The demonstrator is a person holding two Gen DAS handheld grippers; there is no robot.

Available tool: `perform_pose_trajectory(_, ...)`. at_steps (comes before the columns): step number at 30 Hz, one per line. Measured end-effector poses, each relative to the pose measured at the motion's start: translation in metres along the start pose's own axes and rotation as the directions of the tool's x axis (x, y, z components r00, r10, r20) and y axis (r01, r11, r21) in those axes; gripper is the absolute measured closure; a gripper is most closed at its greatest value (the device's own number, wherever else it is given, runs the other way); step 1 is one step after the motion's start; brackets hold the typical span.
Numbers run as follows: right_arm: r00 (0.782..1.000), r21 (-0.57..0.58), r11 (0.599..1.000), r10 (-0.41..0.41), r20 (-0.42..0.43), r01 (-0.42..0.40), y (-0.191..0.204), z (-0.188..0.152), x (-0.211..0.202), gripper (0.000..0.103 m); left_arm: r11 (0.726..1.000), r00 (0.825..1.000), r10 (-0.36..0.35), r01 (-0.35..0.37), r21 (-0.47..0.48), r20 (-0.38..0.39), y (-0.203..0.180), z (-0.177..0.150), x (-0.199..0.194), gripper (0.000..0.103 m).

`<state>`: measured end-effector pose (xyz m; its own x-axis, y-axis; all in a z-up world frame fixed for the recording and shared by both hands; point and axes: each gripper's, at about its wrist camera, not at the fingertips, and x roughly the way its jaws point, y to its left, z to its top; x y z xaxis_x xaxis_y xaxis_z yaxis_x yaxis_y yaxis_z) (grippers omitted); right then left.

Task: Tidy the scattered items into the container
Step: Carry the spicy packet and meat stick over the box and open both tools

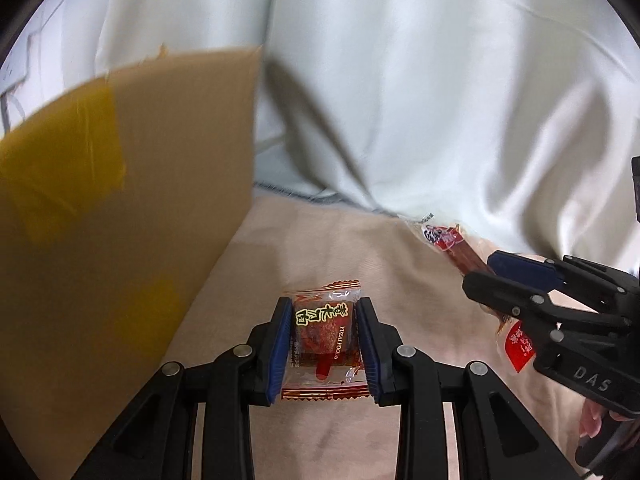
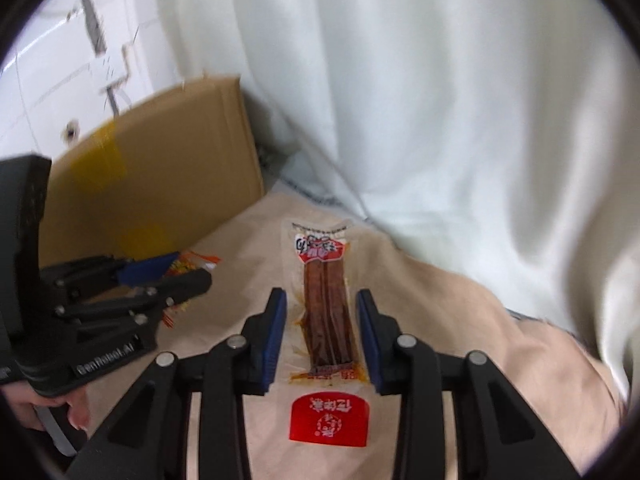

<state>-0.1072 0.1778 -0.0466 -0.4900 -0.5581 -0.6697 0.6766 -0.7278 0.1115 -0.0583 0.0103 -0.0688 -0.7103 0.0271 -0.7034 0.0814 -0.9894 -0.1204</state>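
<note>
Left tongs [image 1: 324, 344]: the two blue pads sit on either side of a small square snack packet [image 1: 323, 334], touching or all but touching its clear side edges. The jaws are narrowed to the packet's width, and I judge this a grip on it, though how firmly cannot be confirmed. The packet lies flat on the beige cloth [image 1: 360, 264] that covers the surface, with its crimped ends at 12 and 6 o'clock. This leaves the plain sides free for the pads, which is likely why the tongs come in along its length. Right tongs [image 2: 322, 336]: these straddle a long strip snack packet [image 2: 326, 312], with a visible gap between each pad and the wrapper. They are part open and hold nothing. The strip runs from 6 to 12 o'clock along the fingers, so that closing would pinch it across its narrow width. A red label at its near end lies behind the pads. In the left wrist view the right tongs appear at 3 o'clock, over the same strip. Further out, at 9 to 10 o'clock, stands the cardboard box [image 1: 120, 200] with yellow tape, taken to be the container. Only its outer wall is visible, its opening is not, and both packets lie outside it. Behind everything hangs a white curtain [image 1: 400, 100].
</note>
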Motion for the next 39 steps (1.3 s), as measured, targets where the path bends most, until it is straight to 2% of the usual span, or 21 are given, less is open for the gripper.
perform_pose_trajectory(3,1.0,0.029,1.0,-0.005,0.028,0.004,-0.002,0.003,-0.013,0.063,0.999,0.999,0.007,-0.009,0.045,0.032,-0.009,0.002,-0.012,0.07)
perform_pose_trajectory(10,0.998,0.035,0.998,-0.044,0.047,0.043,-0.001,0.004,-0.023,0.063,0.998,0.999,-0.007,0.005,0.063,0.033,-0.014,0.003,-0.025,0.07)
perform_pose_trajectory(20,0.993,0.064,0.995,-0.078,0.093,0.072,0.006,0.001,-0.048,0.063,0.995,0.997,-0.023,0.015,0.098,0.077,-0.024,0.01,-0.052,0.07)
perform_pose_trajectory(28,0.982,0.049,0.996,-0.087,0.166,0.08,0.022,0.025,-0.075,0.063,0.993,0.983,-0.05,0.03,0.112,0.176,-0.027,0.044,-0.098,0.07)
perform_pose_trajectory(31,0.977,0.031,0.997,-0.078,0.198,0.073,0.032,0.042,-0.084,0.063,0.994,0.978,-0.044,0.021,0.111,0.205,-0.017,0.06,-0.116,0.07)
perform_pose_trajectory(39,0.966,-0.04,0.999,-0.016,0.258,0.027,0.08,0.098,-0.087,0.063,0.997,0.958,0.065,-0.076,0.026,0.28,0.056,0.097,-0.157,0.07)
